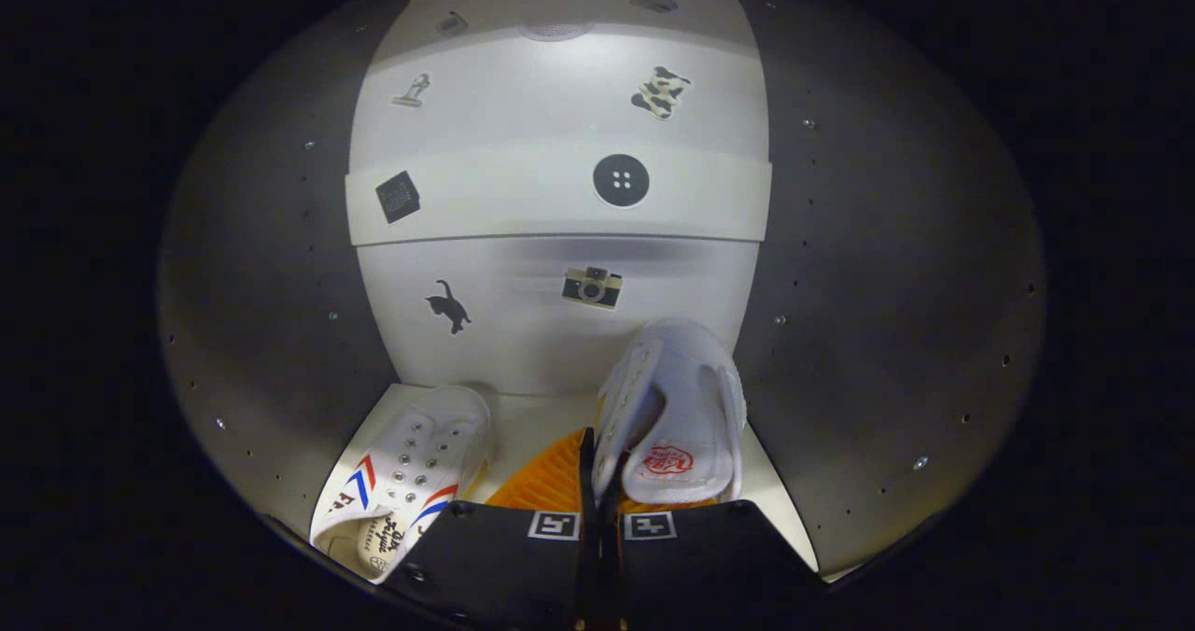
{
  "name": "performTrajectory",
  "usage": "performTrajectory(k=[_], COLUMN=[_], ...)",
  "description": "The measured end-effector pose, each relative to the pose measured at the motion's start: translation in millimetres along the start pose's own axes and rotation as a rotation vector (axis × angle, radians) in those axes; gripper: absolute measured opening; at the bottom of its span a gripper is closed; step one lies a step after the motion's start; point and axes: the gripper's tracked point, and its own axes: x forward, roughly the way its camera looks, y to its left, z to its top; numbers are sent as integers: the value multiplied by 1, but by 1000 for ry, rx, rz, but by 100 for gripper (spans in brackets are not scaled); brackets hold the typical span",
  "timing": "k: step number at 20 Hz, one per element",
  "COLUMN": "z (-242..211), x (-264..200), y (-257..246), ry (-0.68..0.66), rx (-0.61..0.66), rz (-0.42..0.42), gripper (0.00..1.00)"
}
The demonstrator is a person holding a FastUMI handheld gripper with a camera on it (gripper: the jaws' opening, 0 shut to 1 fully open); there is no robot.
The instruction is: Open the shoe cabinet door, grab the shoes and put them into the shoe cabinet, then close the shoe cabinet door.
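**A:** What's hard to make out here?

**B:** The held shoe (674,416), mostly. It stands upright, toe up, so you see into its opening and onto the red stamp on the insole. Its heel end is hidden behind the gripper (600,482). An orange ribbed sole (551,480) shows just beside it at the bottom, but the fingers cover where the two meet, so I cannot tell whether that sole belongs to this shoe.

**A:** And the fingers?

**B:** Clenched almost together, with the edge of the held shoe's side wall pinched between them. Both fingers press on it.

**A:** Is there another shoe?

**B:** Yes, a second shoe (403,482) lies flat on the cabinet floor (523,421), beside the held shoe and apart from it. It has red and blue stripes on the side and metal eyelets. Its heel is cut off by the gripper body.

**A:** So what holds what?

**B:** Both shoes are inside the shoe cabinet (280,267), between its dark side walls. The pale back wall (523,332) rises beyond the held shoe, and a shelf (551,206) crosses above it. Stickers dot the back: a cat (449,306), a camera (592,287), a round button (621,180).

**A:** The door?

**B:** I cannot tell where it stands.
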Motion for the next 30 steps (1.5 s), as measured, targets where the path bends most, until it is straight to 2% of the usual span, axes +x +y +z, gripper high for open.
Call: performTrajectory(k=[3,6,8,9,13,15,18,23,26,29,30], z=[-9,-24,-25,-23,-11,-5,-2,-20,-45,-74,-83], x=[6,5,-3,-8,-47,-74,-125,-231,-289,-345,-367], y=[-7,-4,-3,3,15,20,28,46,53,44,46], ry=[31,75,70,53,-20,-80,-155,-275,-323,-353,-368], rx=[1,-27,-75,-84,-139,-165,-143,-143,-116,-77,-53], rz=[-30,-14,-23,-2,17,18,45,125,175,192,228], gripper=[8,19,20,25,71,77,98,98,98,98,98])
